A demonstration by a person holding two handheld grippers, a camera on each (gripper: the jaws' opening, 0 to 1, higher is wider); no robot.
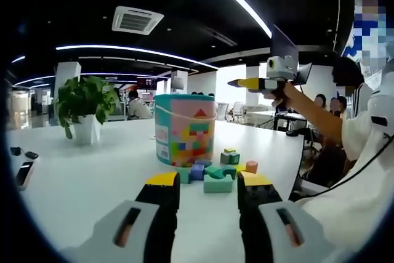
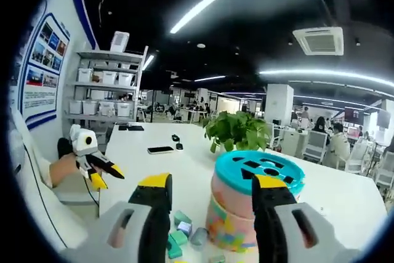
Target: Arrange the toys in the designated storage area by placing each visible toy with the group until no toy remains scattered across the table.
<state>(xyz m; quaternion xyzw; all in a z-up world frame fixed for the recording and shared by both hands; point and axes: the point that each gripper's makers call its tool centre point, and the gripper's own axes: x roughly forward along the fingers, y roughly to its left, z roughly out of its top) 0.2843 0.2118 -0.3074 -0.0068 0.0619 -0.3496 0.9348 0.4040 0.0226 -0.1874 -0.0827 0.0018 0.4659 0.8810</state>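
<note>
The left gripper hovers low over the white worktop with its yellow-tipped jaws apart and nothing between them. Just ahead of the tips lies a small heap of blocks — green, blue, teal, yellow and a pink one at the right edge. Directly behind the heap stands the tub, upright, printed with coloured shapes. Farther off to the left of the jaws is a potted plant, and at the far left edge a phone lies flat.

Up and to the right of that, a hand holds the right gripper in the air, well above the worktop; its jaws look nearly together there.

In the right gripper view, that gripper shows its jaws apart and empty. Between and just beyond them sits the tub with its teal slotted lid on. Blocks lie beside the tub's base, near the left jaw. The left gripper appears off to the left — whether its jaws are parted is hard to tell from here.
</note>
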